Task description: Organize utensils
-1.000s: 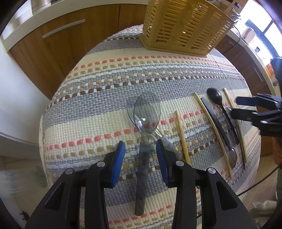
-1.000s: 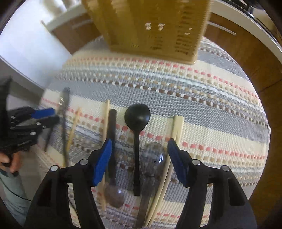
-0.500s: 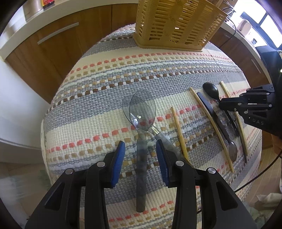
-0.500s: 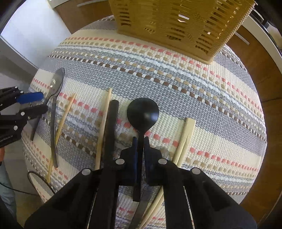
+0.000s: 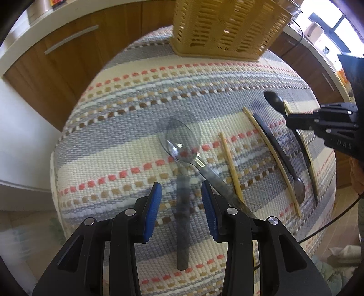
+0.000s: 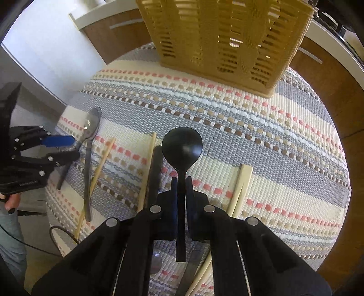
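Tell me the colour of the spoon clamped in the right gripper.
Black spoon, clearest in the right wrist view.

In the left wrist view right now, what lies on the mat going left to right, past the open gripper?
Clear spoons → short chopstick → long chopstick → dark-handled spoon → black spoon, handle clamped in the right gripper. The two clear spoons overlap, so they count as one stop.

Wooden cabinets [image 5: 75, 59] with slim metal handles [image 5: 70, 39] run behind the worktop from ten to two o'clock, capped by a white counter edge [image 5: 45, 25]. A bright window [image 5: 327, 20] glares at two o'clock. A pale wall [image 6: 43, 45] stands at ten, wood-look floor [image 5: 341, 205] at four.
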Motion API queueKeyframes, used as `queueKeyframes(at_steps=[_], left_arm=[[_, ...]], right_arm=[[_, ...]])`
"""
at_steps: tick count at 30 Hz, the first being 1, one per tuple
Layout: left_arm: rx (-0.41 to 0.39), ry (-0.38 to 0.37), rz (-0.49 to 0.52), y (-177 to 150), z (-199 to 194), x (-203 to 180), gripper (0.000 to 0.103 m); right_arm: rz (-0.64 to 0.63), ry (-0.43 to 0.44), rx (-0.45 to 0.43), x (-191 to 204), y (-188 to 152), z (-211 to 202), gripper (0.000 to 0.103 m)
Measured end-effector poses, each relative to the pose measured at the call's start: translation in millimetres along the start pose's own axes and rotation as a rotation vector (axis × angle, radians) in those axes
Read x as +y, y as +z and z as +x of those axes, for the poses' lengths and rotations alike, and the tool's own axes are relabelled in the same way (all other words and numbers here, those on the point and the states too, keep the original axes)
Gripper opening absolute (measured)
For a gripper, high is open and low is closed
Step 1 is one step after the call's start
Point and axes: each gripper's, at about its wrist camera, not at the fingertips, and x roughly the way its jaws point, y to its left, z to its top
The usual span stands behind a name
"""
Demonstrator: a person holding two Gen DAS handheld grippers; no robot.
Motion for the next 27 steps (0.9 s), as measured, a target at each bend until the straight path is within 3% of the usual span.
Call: queueKeyframes(at_steps=[4, 6, 8, 12, 14, 18, 19, 23, 26, 27], left_arm=[[-0.004, 0.036, 0.025, -2.0, 2.4, -7.5, 0.034], [-0.01, 0.054, 0.027, -2.0, 2.5, -9.1, 0.019], [-0.015, 0.055, 0.007, -1.7, 1.6, -4.1, 0.01], [-0.032, -0.027, -0.055, -2.5, 0.0, 10.0, 0.011], [-0.042, -0.017, -0.069, -4.6, -1.9, 12.3, 0.011], [-0.066, 0.016, -0.062, -3.7, -7.7, 9.2, 0.031], [-0.068, 0.048, -0.053, -2.6, -7.1, 6.8, 0.031], [-0.063, 0.152, -0.028, 3.7, 3.9, -5.4, 0.029], [-0.075, 0.205, 0.01, 4.6, 6.8, -16.5, 0.01], [-0.087, 0.193, 0.008, 3.9, 5.3, -17.8, 0.01]], right_arm=[[0.005, 0.01, -0.008, 1.5, -4.9, -11.0, 0.005], [0.008, 0.009, -0.013, 3.0, -8.4, -16.1, 0.005], [0.009, 0.009, -0.02, 5.9, -13.1, -22.7, 0.005], [0.021, 0.015, -0.036, 7.1, -27.1, -31.2, 0.005], [0.023, 0.019, -0.039, 4.6, -25.9, -26.5, 0.005], [0.029, 0.028, -0.044, 6.3, -29.2, -30.1, 0.005], [0.03, 0.032, -0.046, 6.6, -29.3, -30.7, 0.005], [0.031, 0.059, -0.062, 4.7, -27.8, -33.3, 0.005], [0.048, 0.072, -0.063, -2.7, -23.8, -32.2, 0.005], [0.054, 0.078, -0.07, -4.2, -23.0, -35.0, 0.005]])
